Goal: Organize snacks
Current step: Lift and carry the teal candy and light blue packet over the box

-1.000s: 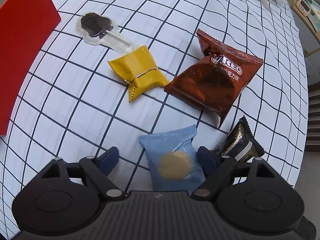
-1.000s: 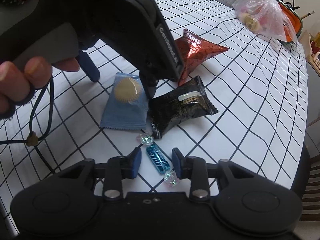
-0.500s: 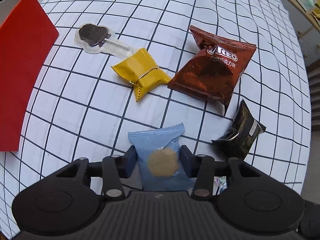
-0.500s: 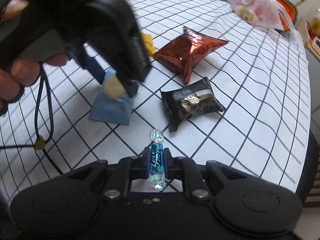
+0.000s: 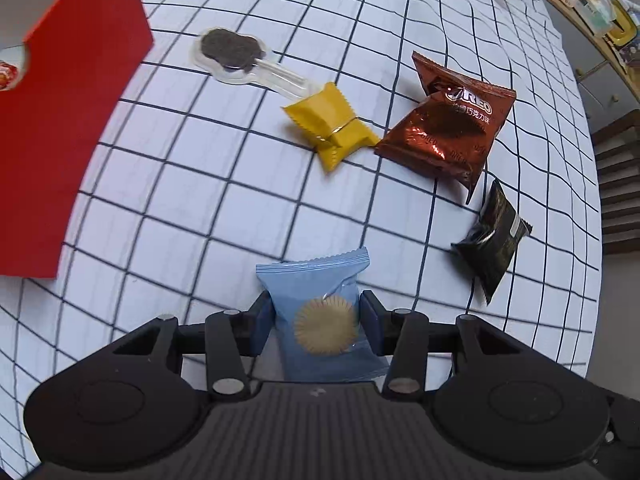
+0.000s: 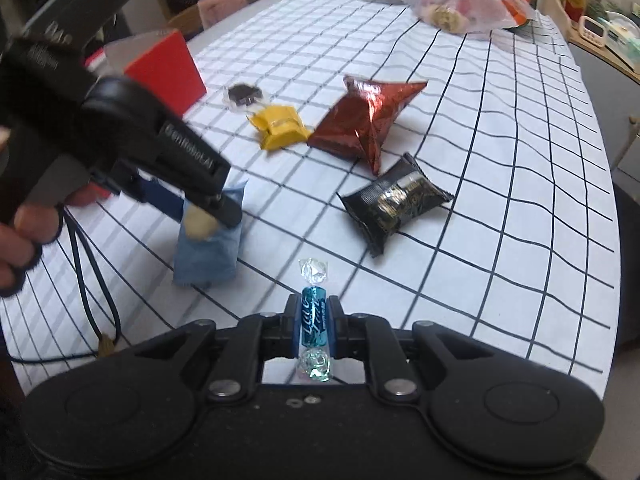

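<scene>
My left gripper (image 5: 316, 312) is shut on a light blue cookie packet (image 5: 320, 304), held just above the checked tablecloth; the right wrist view shows the same packet (image 6: 208, 248) hanging from it. My right gripper (image 6: 314, 320) is shut on a small blue twist-wrapped candy (image 6: 314, 316), lifted off the cloth. On the table lie a yellow packet (image 5: 332, 124), a brown Oreo bag (image 5: 448, 128), a black packet (image 5: 492, 240) and a dark lollipop in clear plastic (image 5: 232, 52). A red box (image 5: 60, 120) stands at the left.
A person's hand (image 6: 24, 232) holds the left gripper, with a cable hanging from it. Plastic bags (image 6: 460, 0) with food sit at the far end of the table. The table's right edge (image 6: 608, 240) drops off to a chair and floor.
Both grippers closed: the left on the blue cookie packet, the right on the blue candy. Each has lifted its item, and the left one has shifted toward the red box.
</scene>
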Motion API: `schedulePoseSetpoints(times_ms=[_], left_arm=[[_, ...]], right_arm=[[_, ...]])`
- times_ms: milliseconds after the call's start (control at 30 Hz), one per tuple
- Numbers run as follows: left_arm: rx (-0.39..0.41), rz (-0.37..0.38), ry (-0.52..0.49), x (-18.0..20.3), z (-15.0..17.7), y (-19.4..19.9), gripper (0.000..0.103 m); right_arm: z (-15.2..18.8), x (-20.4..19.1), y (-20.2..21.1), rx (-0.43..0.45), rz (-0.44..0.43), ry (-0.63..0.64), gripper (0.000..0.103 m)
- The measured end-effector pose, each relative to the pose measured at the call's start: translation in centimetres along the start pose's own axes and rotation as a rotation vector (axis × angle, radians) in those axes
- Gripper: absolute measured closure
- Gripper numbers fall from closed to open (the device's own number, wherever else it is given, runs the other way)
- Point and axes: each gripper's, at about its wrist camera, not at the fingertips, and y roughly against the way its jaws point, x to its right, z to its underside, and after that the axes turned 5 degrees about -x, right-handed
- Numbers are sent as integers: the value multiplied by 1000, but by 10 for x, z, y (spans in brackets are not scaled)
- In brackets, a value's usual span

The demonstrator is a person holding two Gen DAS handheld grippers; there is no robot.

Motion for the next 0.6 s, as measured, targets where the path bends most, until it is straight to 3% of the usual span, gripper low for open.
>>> schedulePoseSetpoints(times_ms=[300,600], left_arm=[[64,29,-77,-25,13,47,58],[149,49,-190,-63,11,100,58]], right_arm=[[-9,-23,32,82,-9,-103,92],[-33,-72,52,123,24,-151,92]])
